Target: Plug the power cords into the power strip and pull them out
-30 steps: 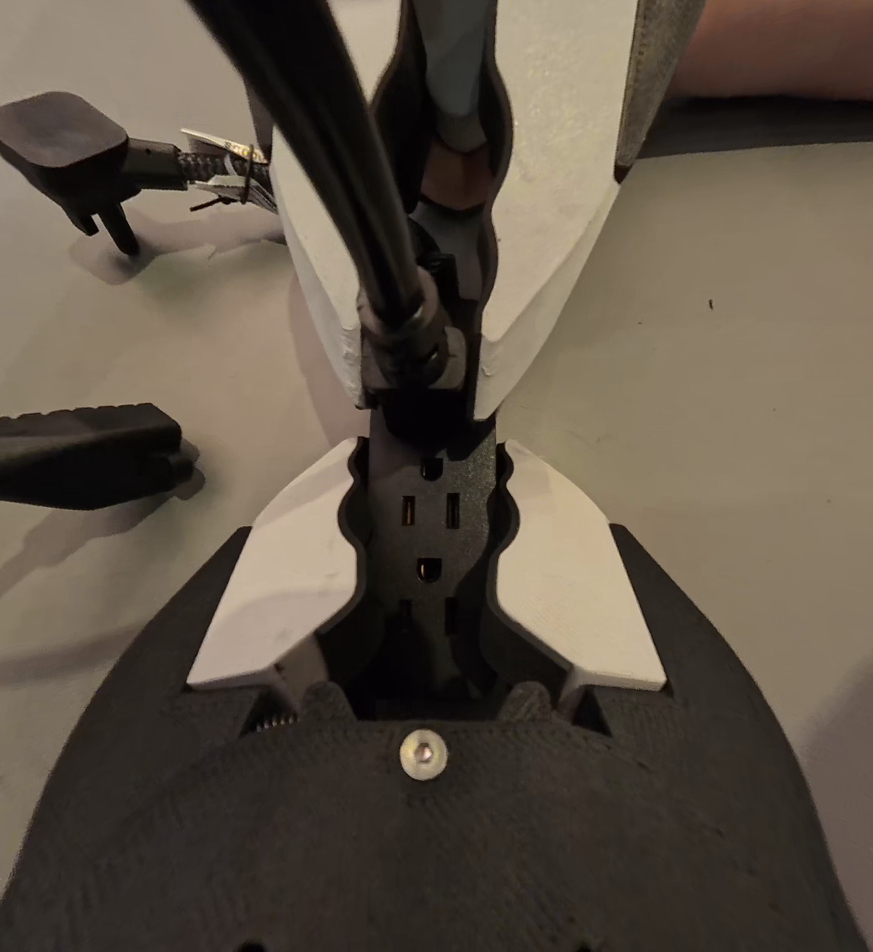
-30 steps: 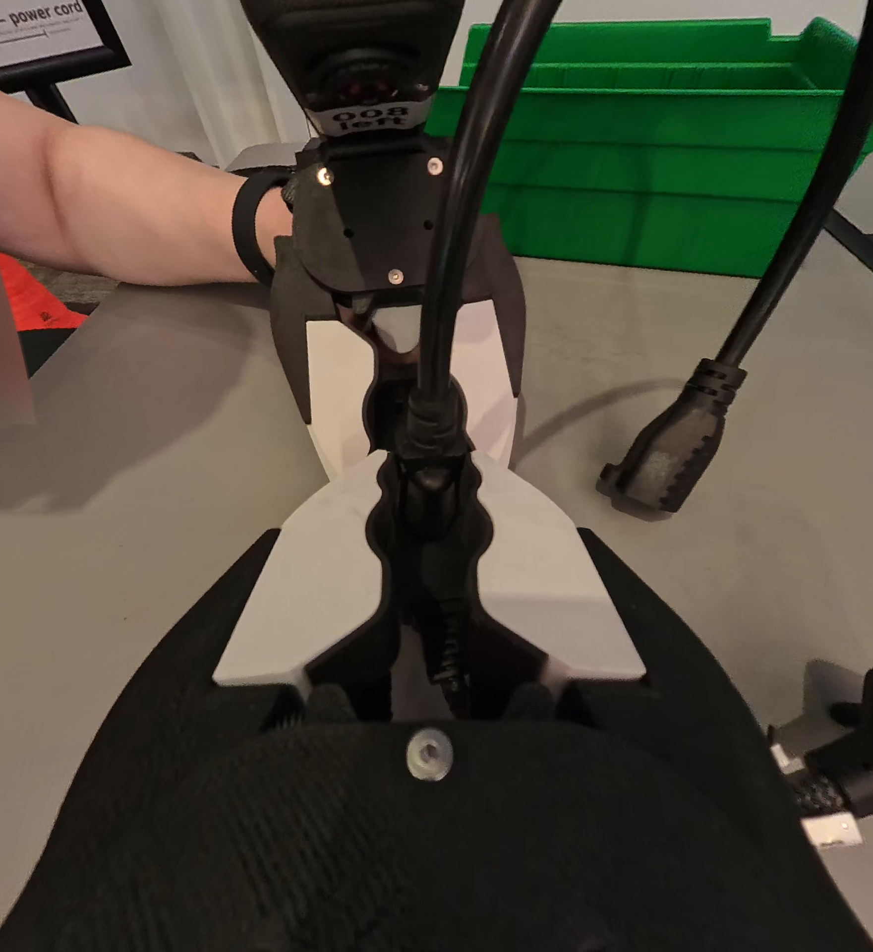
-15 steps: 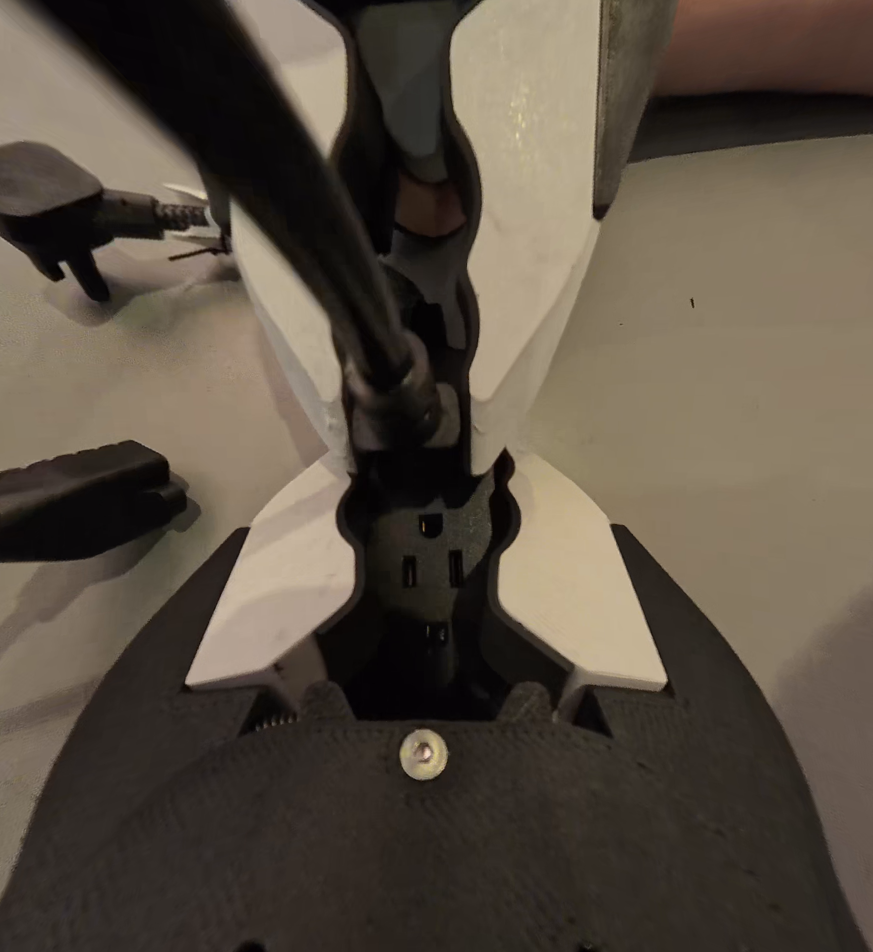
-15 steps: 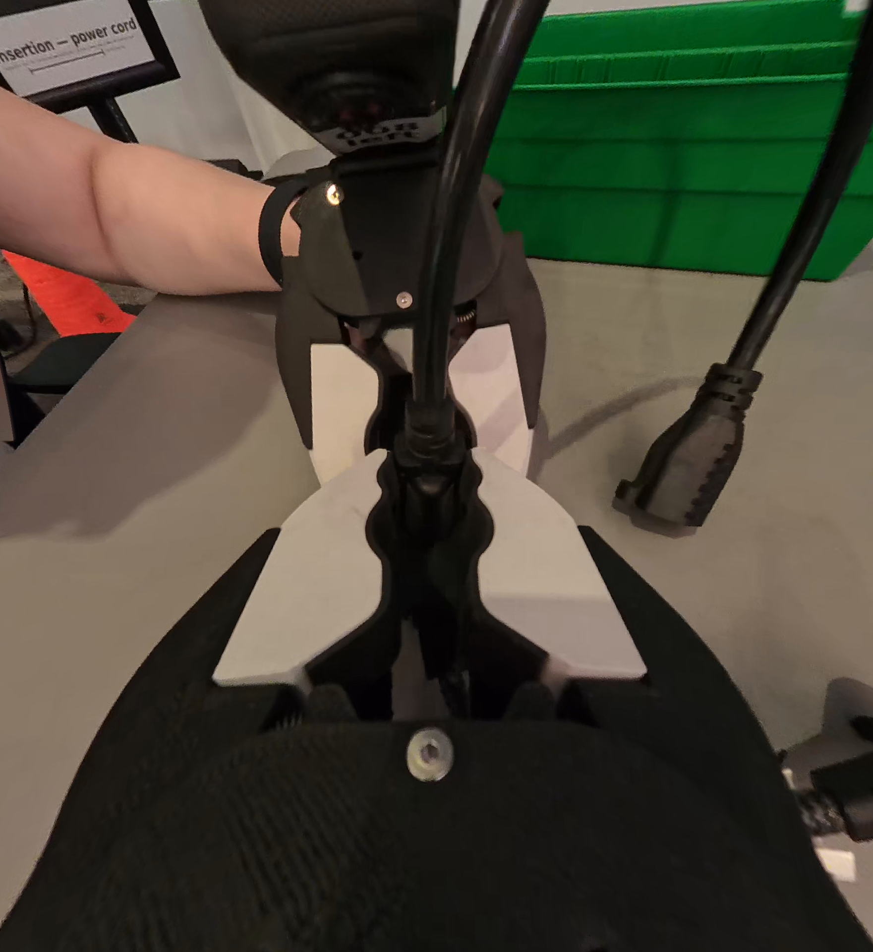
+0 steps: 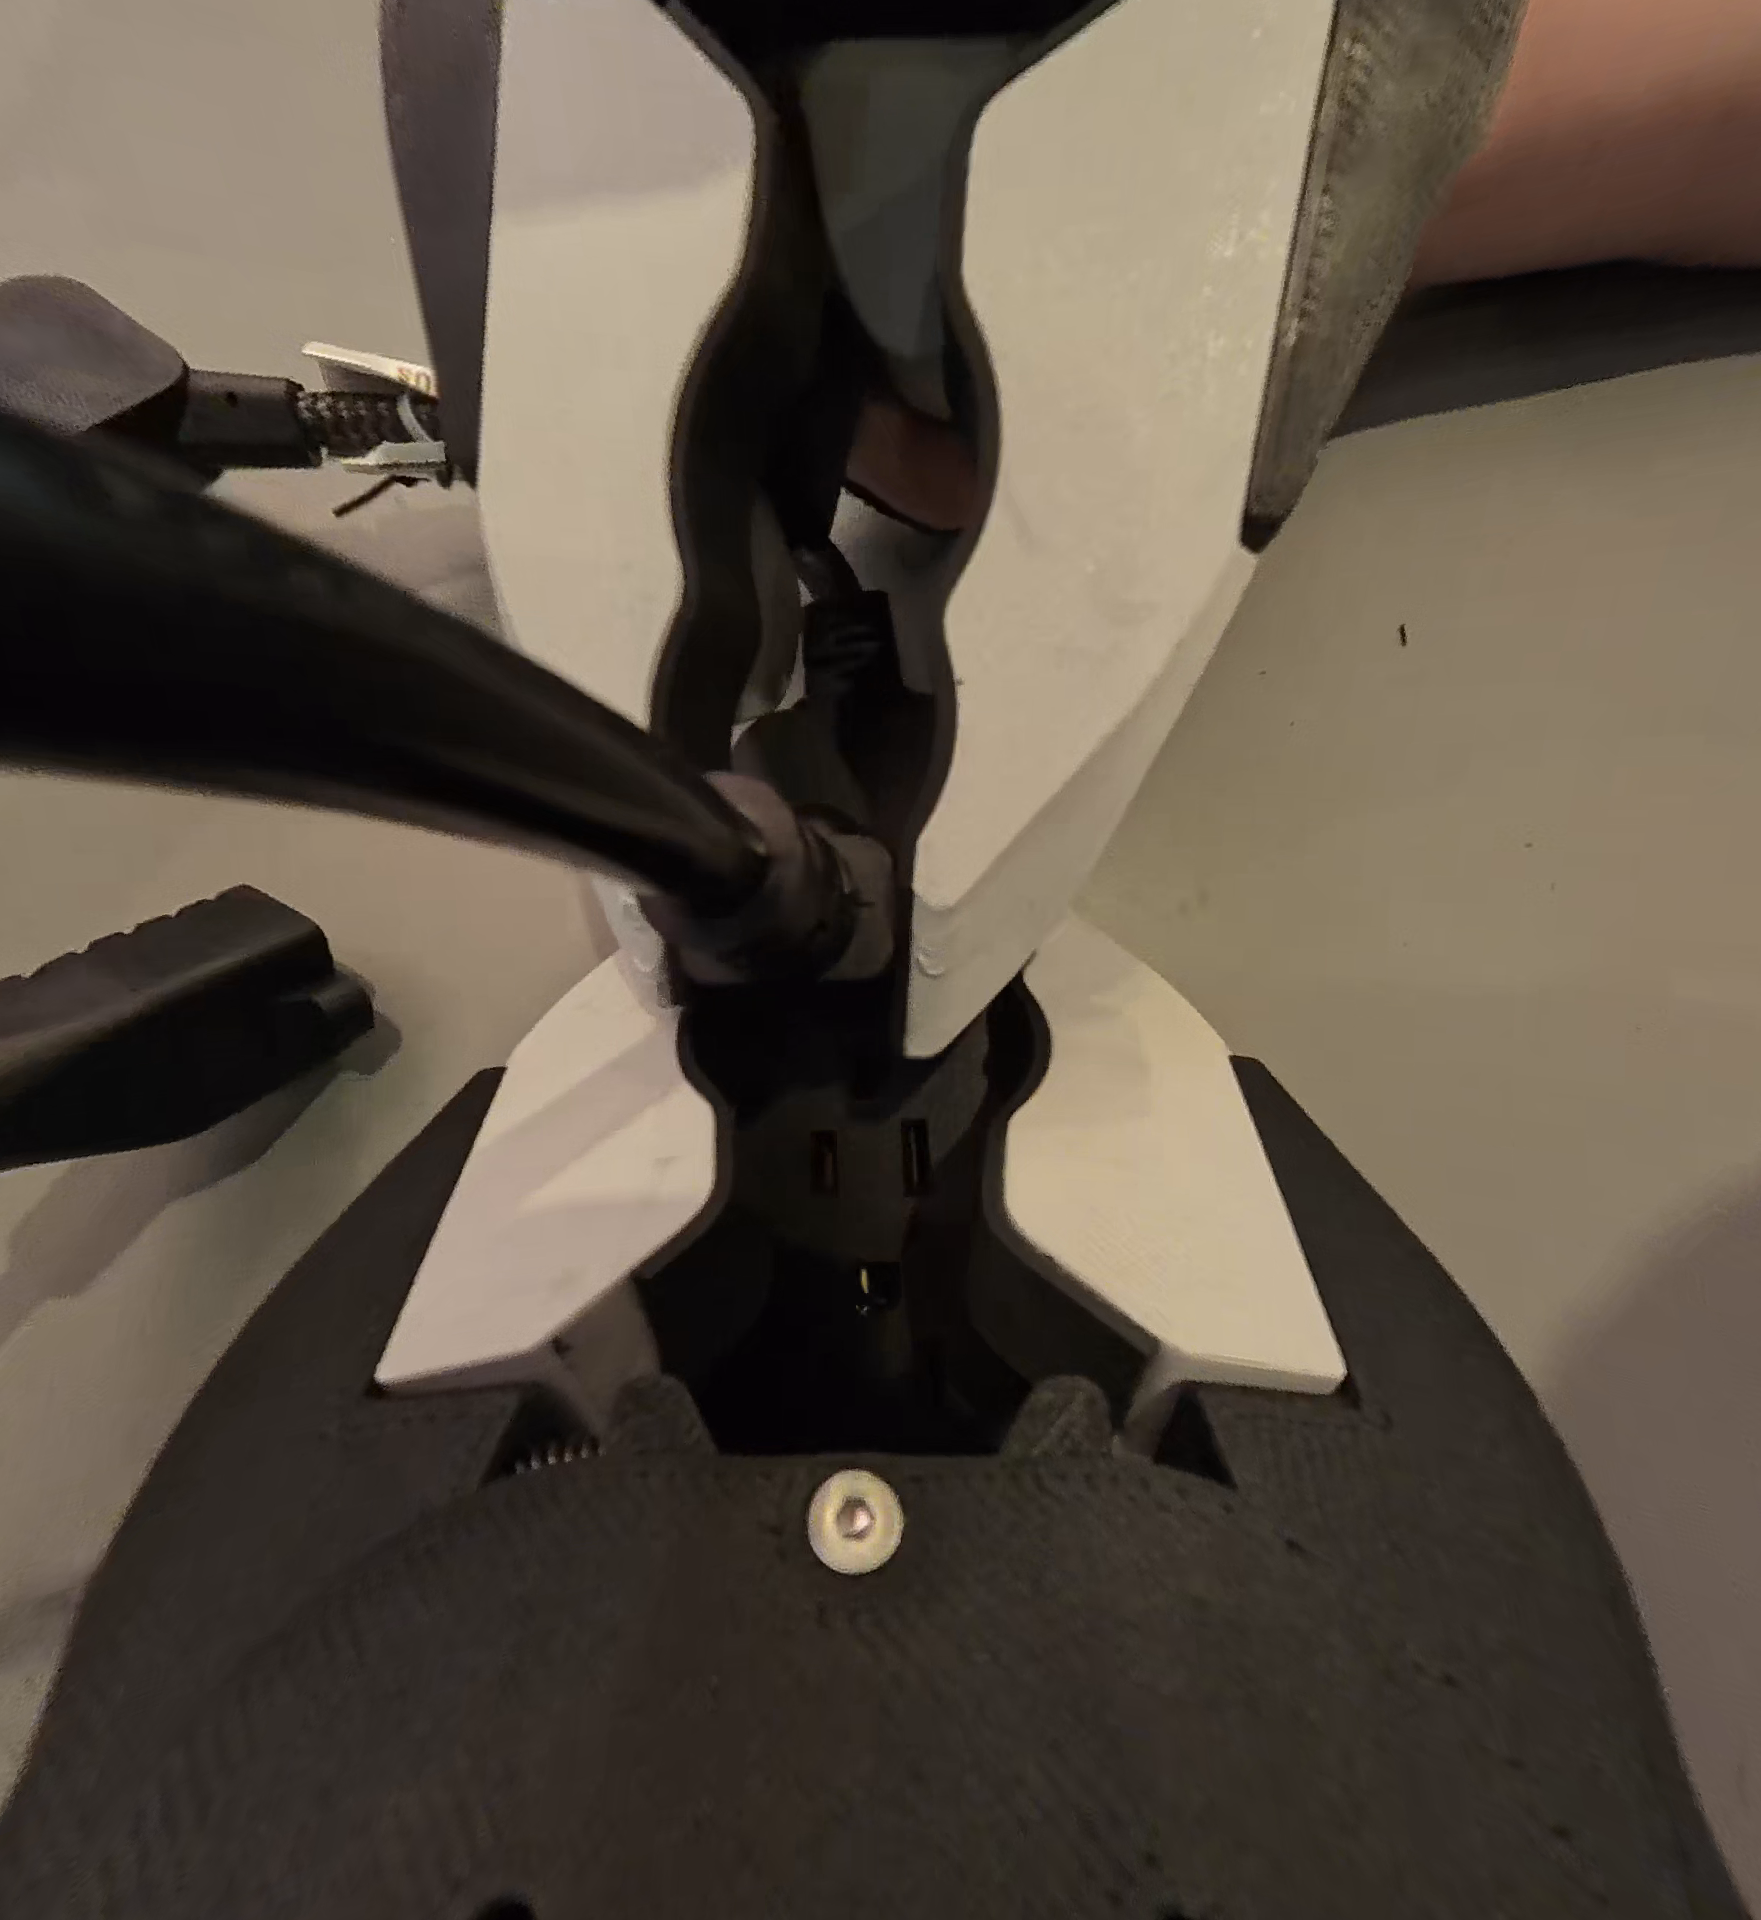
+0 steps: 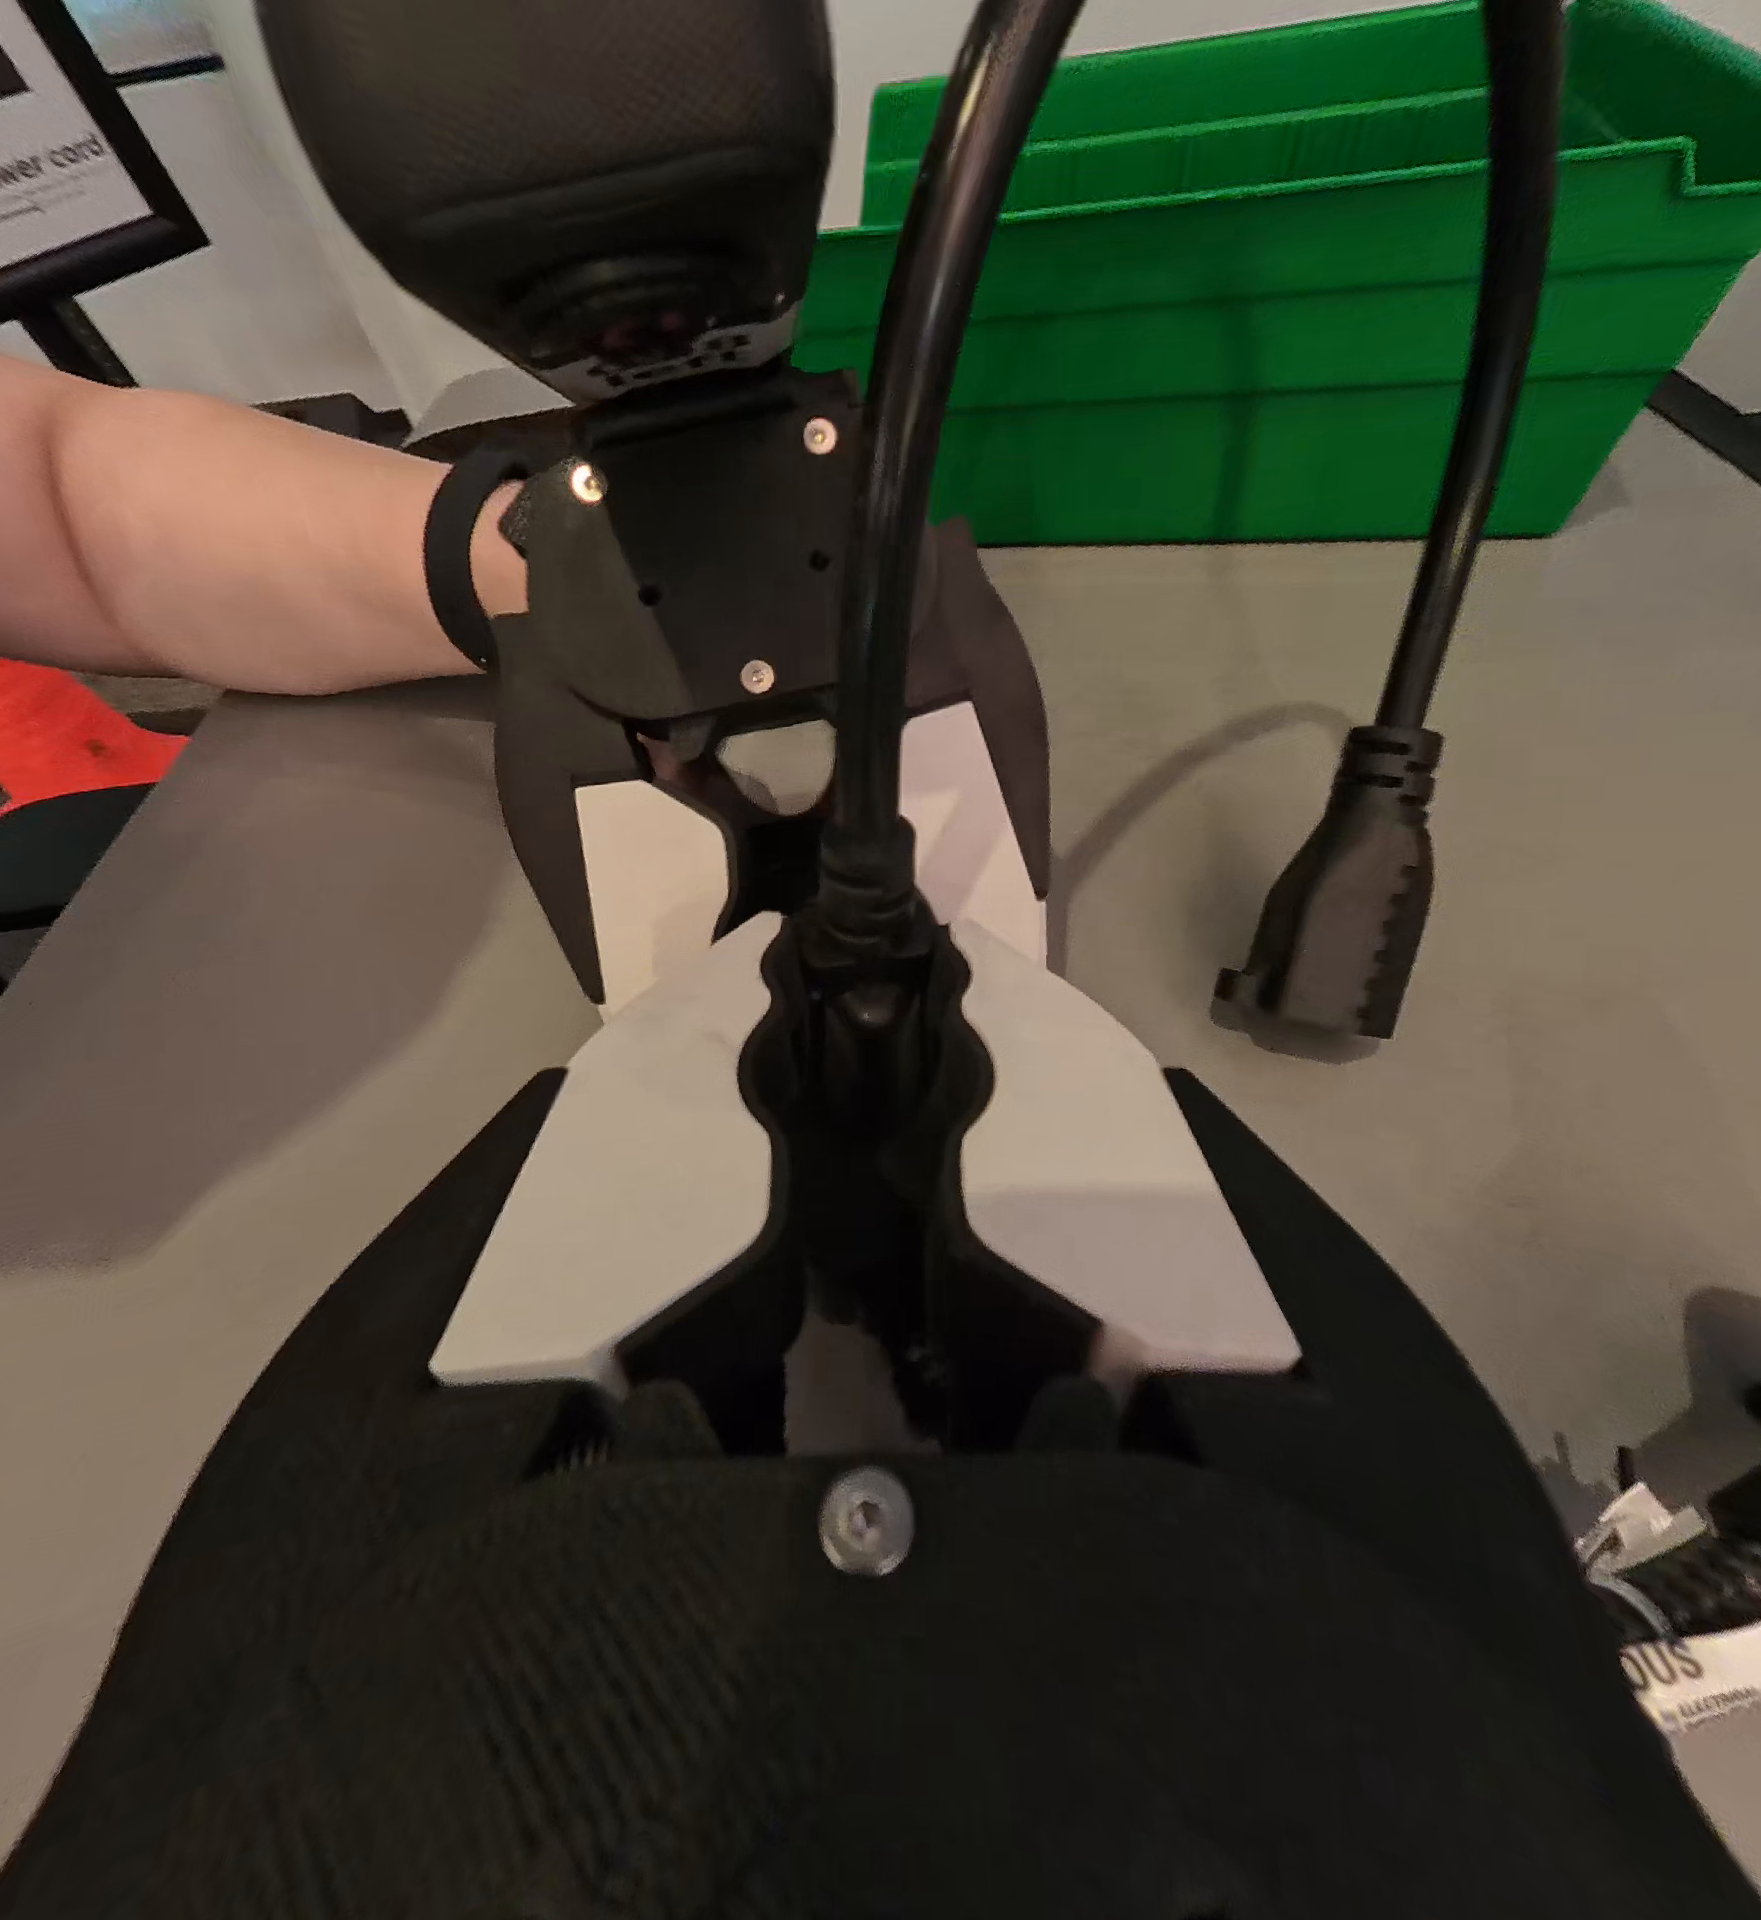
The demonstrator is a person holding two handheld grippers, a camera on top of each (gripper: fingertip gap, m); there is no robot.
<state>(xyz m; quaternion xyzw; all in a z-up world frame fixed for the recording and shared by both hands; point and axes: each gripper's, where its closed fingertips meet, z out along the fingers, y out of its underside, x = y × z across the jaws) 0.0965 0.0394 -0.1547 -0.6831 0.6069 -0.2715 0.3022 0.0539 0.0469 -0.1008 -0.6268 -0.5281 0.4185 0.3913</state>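
In the left wrist view my left gripper (image 5: 860,1091) is shut on the black power strip (image 5: 871,1210), whose outlet slots show between its white fingers. My right gripper (image 5: 803,987) comes from opposite and is shut on a black plug (image 5: 803,914). The plug sits against the strip's face just beyond the visible outlet, and its prongs are hidden. Its thick black cord (image 5: 284,665) runs off to the left. In the right wrist view my right gripper (image 6: 860,966) clamps the same plug (image 6: 860,935), and the cord (image 6: 917,312) arches upward. The left gripper's black housing (image 6: 710,582) faces it.
A black connector (image 5: 128,1039) on the cord's other end lies on the grey table (image 5: 1478,935); it also shows in the right wrist view (image 6: 1343,883). A flat black plug on a braided cord (image 5: 55,353) lies beside it. A green bin (image 6: 1271,312) stands at the back. A person's forearm (image 6: 232,551) holds the left gripper. About 6 cm separates my left fingertips from my right.
My right gripper has brought the plug closer to my left gripper along the strip, covering one more outlet. The cord has swung from upright to lean left in the left wrist view.
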